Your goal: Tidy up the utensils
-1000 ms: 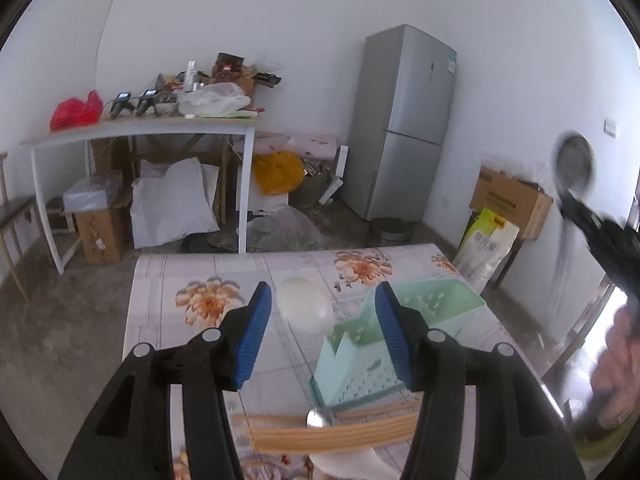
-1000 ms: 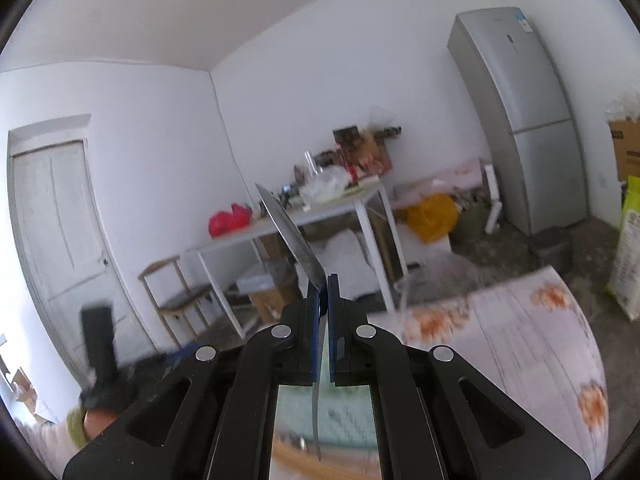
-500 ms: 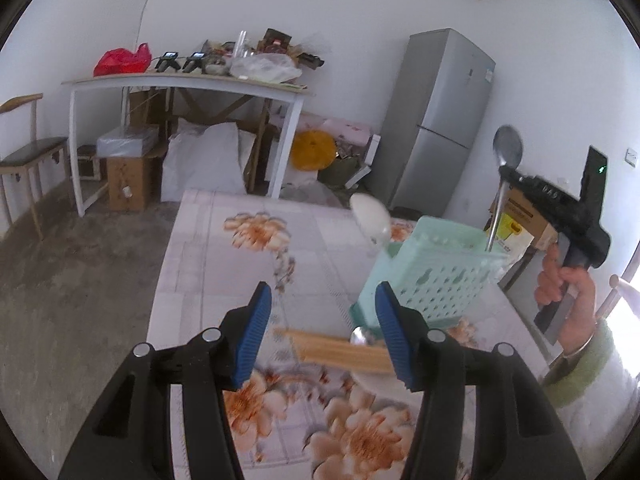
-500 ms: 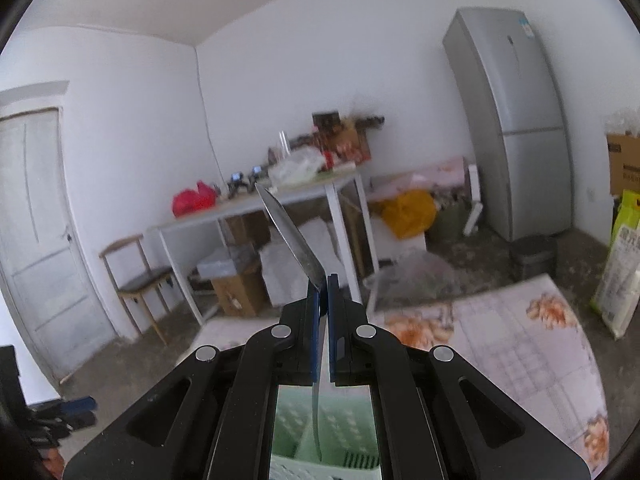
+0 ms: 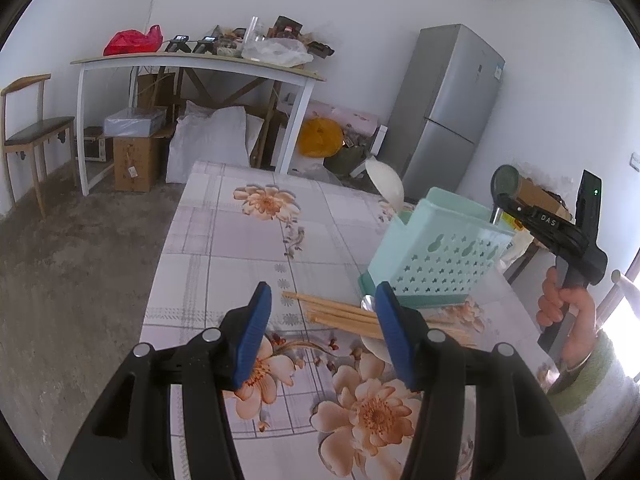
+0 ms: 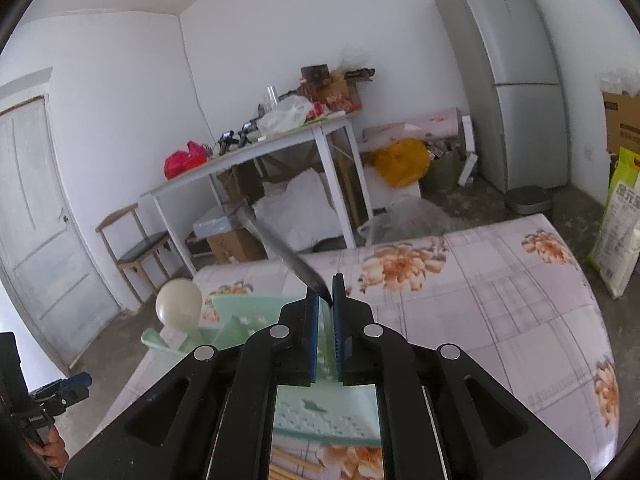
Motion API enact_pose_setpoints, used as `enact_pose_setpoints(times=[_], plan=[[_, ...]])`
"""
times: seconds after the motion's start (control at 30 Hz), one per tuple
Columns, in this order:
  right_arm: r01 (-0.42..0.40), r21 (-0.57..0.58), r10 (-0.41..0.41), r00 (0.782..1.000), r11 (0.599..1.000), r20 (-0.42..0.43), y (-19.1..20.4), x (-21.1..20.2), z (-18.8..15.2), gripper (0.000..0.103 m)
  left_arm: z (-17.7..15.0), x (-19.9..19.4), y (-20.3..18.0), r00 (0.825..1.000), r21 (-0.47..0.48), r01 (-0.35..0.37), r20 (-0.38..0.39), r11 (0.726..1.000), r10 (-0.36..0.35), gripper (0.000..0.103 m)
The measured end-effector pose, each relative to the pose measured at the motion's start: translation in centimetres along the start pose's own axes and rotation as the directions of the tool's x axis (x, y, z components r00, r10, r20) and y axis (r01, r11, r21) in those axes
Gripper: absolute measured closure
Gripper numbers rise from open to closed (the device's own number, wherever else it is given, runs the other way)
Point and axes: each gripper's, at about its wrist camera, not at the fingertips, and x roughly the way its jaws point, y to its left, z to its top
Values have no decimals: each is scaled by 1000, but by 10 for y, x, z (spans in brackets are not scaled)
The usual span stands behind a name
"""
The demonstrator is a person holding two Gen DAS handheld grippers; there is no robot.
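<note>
Metal spoon (image 6: pixel 280 250) slips as our right hand-held gripper (image 6: pixel 325 312) spreads above the mint utensil caddy (image 5: pixel 436 256); it could tip outside, while our left hand-held gripper (image 5: pixel 322 336) stays spread, empty.

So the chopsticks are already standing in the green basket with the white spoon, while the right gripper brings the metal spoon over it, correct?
Not quite. The chopsticks lie flat on the table in front of the green basket, as the left wrist view shows. The white spoon does stand in it, and the right gripper, jaws opening, has the metal spoon over it.
</note>
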Motion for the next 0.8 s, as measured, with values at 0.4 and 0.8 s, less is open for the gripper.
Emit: enact_pose_setpoints(times=[0.4, 0.8], plan=[[14, 65, -17, 999, 998, 47, -1, -63, -7, 38, -16, 3, -9, 998, 6, 20, -53, 1000, -20, 51], [-52, 294, 124, 965, 954, -233, 19, -69, -117, 37, -33, 23, -23, 982, -36, 70, -175, 997, -75, 51]])
